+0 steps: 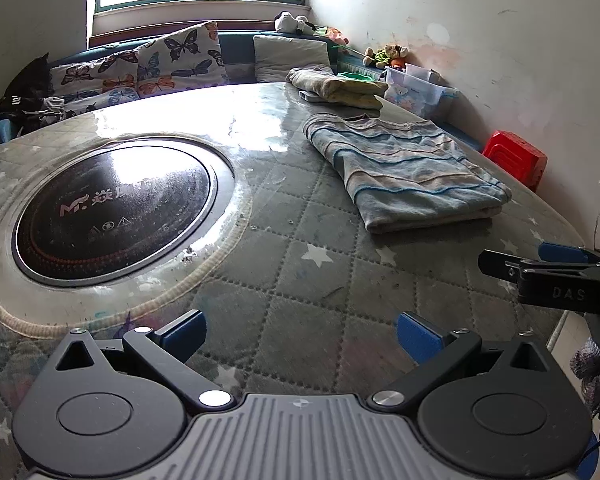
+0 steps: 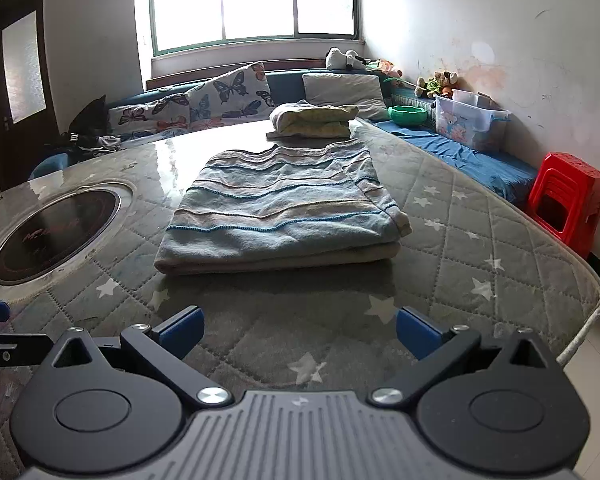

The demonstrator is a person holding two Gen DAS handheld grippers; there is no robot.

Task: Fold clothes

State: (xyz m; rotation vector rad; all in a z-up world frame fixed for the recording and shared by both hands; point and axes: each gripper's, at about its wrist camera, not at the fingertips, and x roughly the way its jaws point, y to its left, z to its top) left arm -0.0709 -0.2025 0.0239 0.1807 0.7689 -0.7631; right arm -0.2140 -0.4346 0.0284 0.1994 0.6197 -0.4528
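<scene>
Left claw [image 1: 300, 334] is hanging low over the near edge of the desk [image 1: 300, 280], blue pads spread wide apart, gripping nothing. Right claw [image 2: 300, 332] is sitting at about the same height beside it, pads likewise spread wide, empty. In the left wrist view the right claw is showing from the side at the right edge, and from there I cannot tell how its pads stand.

The striped blue garment [image 2: 280, 216] is lying folded into a thick rectangle on the quilted, star-patterned cover of the desk, straight ahead of the right claw and apart from it. From the left claw it is lying ahead and off to the right [image 1: 404, 176]. Its folded edges are stacking in layers on the near side.

Behind it, near the far edge of the desk, a second folded bundle [image 2: 314, 120], yellowish and beige, is resting on something flat and pale, just beyond the striped piece.

The round black cooktop [image 1: 112, 208] is set into the desk to the left of the garment, well apart from it, glare from the window [image 2: 252, 0] washing over the glossy surface.

Along the far wall, butterfly cushions [image 2: 232, 92] are leaning on a bench. A red stool [image 2: 566, 204] is standing on the floor to the right of the desk.
</scene>
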